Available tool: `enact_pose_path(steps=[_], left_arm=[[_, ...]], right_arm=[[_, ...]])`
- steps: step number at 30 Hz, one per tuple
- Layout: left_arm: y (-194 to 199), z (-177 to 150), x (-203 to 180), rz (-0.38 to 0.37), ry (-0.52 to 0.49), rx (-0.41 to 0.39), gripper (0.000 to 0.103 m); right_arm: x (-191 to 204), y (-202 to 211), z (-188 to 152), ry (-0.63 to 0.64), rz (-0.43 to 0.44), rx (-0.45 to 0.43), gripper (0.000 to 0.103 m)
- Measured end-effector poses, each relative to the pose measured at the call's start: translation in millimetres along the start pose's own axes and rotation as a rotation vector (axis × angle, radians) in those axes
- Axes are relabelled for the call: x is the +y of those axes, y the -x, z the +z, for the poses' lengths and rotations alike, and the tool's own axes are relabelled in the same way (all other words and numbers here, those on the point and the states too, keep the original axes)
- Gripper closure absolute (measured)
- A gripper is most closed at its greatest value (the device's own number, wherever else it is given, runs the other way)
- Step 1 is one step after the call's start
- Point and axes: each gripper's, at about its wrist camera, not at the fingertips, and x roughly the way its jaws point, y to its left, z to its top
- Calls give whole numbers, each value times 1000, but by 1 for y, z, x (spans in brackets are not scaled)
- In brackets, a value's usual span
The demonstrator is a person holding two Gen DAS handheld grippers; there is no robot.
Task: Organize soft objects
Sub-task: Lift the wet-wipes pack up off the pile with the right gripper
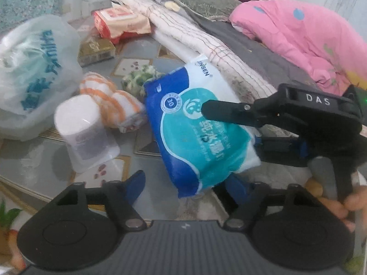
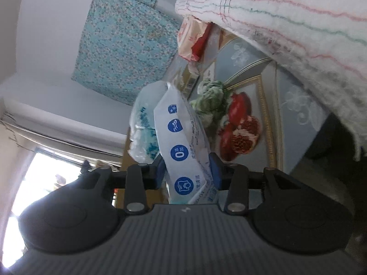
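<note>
A blue and teal wet-wipes pack (image 1: 197,133) hangs tilted above the table. My right gripper (image 1: 231,126) reaches in from the right and is shut on it, one black finger across its printed face, the other behind. In the right wrist view the pack's white back (image 2: 181,142) is pinched between both blue pads of the right gripper (image 2: 188,171). My left gripper (image 1: 187,184) is open just below, and the pack's lower corner hangs between its fingers without being pressed.
On the patterned table (image 1: 45,160) lie a white plastic bag (image 1: 34,75), a wrapped tissue roll (image 1: 80,128), an orange-striped towel (image 1: 110,98), a green-white cloth (image 1: 140,80), a red tissue pack (image 1: 121,21) and a gold box (image 1: 96,50). A striped white blanket (image 1: 206,43) and pink quilt (image 1: 298,41) lie behind.
</note>
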Motion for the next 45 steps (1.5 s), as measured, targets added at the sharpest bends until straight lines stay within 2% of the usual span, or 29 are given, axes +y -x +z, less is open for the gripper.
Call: enact_pose_path(steps=[4, 8, 12, 15, 17, 20, 22, 26, 30, 36, 45], left_arm=[[-12, 2, 3, -8, 5, 22, 38], [-12, 4, 9, -21, 11, 26, 38], [-6, 6, 13, -54, 9, 27, 36], [-1, 9, 15, -112, 25, 31, 33], [6, 11, 16, -156, 28, 19, 27], [11, 16, 18, -182, 41, 3, 25], [8, 21, 18, -160, 53, 2, 25], [-11, 31, 23, -107, 109, 29, 33], [-25, 38, 25, -174, 149, 73, 33], [-40, 42, 21, -191, 146, 97, 33], [-30, 44, 9, -197, 129, 57, 32]], right_arm=[[-1, 4, 7, 28, -26, -18, 56], [4, 8, 10, 98, -125, -56, 53], [5, 12, 13, 123, -124, -63, 52], [3, 11, 14, 130, -138, -54, 53], [1, 9, 14, 131, -146, -47, 53], [-3, 9, 15, 122, -140, -39, 54], [-6, 10, 15, 121, -128, -31, 57], [-10, 11, 16, 116, -114, -22, 59], [-14, 8, 20, 97, -99, 1, 59], [-21, 2, 19, 80, -76, 21, 59], [-23, 20, 16, 53, -29, -15, 65]])
